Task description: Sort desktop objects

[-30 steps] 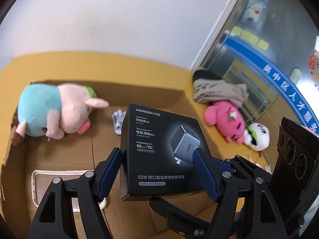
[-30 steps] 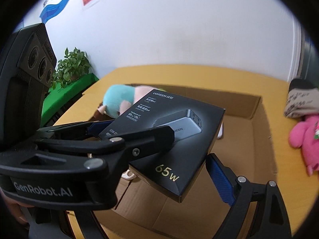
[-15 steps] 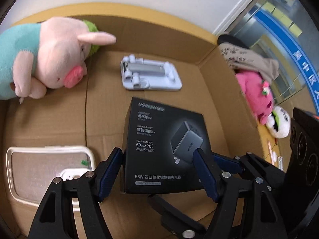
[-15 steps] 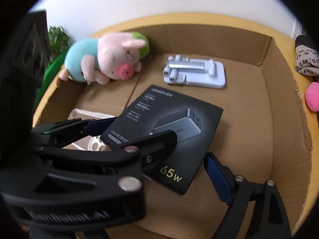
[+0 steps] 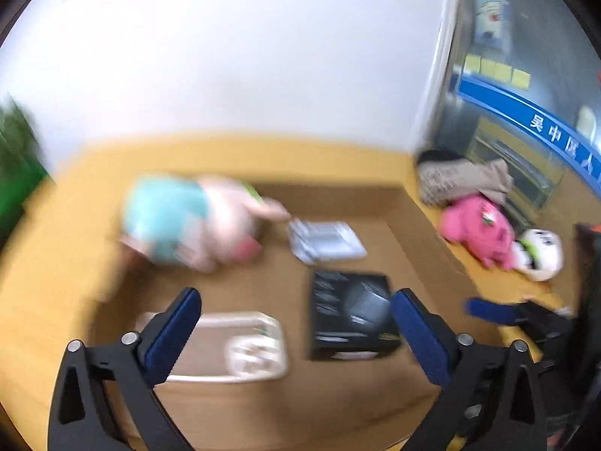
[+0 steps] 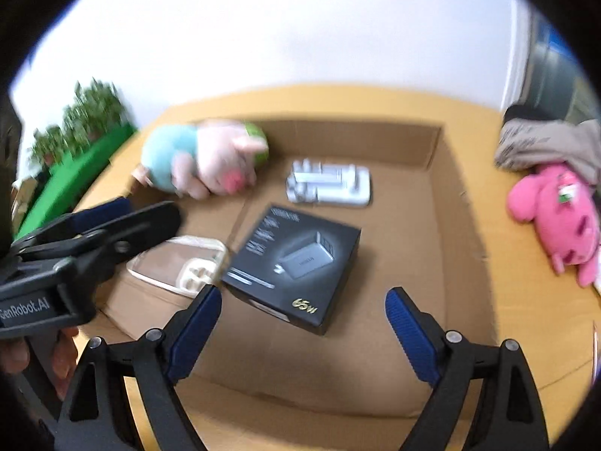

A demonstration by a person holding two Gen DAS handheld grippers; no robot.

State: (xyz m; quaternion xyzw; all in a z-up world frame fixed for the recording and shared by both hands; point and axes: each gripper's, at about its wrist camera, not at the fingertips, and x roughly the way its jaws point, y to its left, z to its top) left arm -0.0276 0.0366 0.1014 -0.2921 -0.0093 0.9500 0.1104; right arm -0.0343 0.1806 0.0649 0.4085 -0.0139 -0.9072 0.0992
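Both wrist cams look down, sharing cardboard box.

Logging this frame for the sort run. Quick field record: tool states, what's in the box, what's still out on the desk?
left tool: open, empty
right tool: open, empty
cardboard box: open-topped, on the yellow desk
in box: black charger box lying flat, white stand, pig plush, clear phone case
on desk, outside box: pink plush, panda plush, beige cloth bundle
image quality: left wrist view motion-blurred
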